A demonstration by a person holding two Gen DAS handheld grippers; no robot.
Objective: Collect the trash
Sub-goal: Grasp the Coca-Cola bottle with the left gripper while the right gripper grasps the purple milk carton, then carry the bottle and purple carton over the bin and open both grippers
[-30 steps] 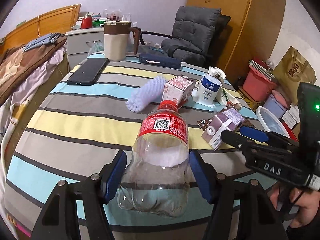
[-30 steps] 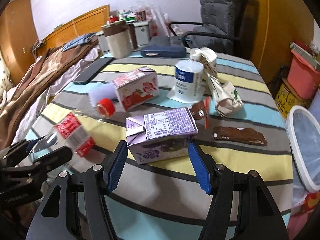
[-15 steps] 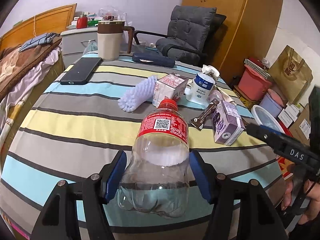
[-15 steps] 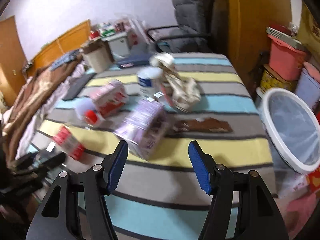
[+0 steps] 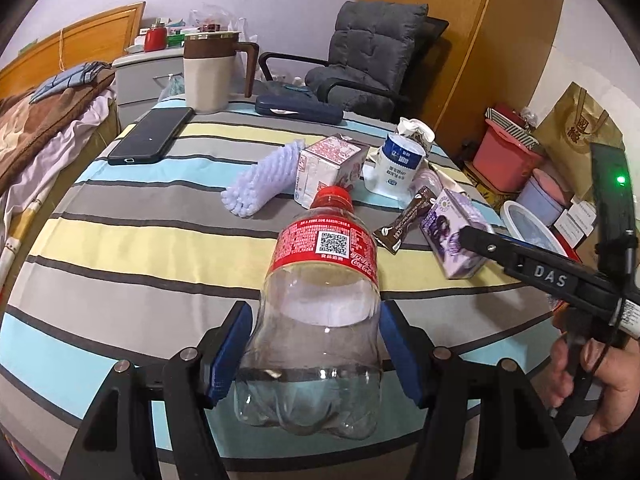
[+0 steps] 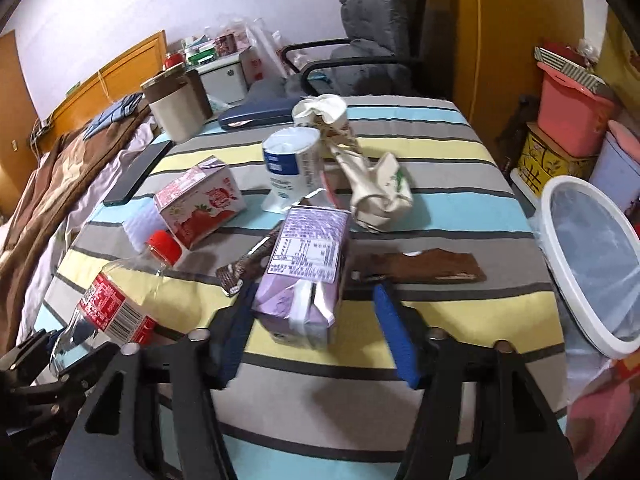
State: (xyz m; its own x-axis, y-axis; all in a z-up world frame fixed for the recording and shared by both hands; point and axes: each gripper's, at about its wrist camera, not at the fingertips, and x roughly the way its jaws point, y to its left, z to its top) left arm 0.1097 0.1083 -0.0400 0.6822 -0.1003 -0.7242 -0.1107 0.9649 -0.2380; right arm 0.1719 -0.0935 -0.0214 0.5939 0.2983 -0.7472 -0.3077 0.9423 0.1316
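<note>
Plastic, printed card and woven cloth on a striped table

The bottle (image 5: 320, 312) is clear glossy plastic with a shiny red label and a matt red cap; the purple carton (image 6: 306, 276) and pink carton (image 6: 200, 206) look like smooth coated card. The tablecloth (image 5: 120, 248) is matt woven fabric. The brown wrapper (image 6: 432, 266) seems to be crinkled foil, though it is blurred. The bin (image 6: 560, 264) has a smooth white plastic rim around a thin translucent liner.

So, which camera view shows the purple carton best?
The right wrist view: the purple carton lies close and whole between the closing right tongs, its printed label facing up. The left wrist view shows it smaller, at the side, partly hidden behind the right tongs' arm.
</note>
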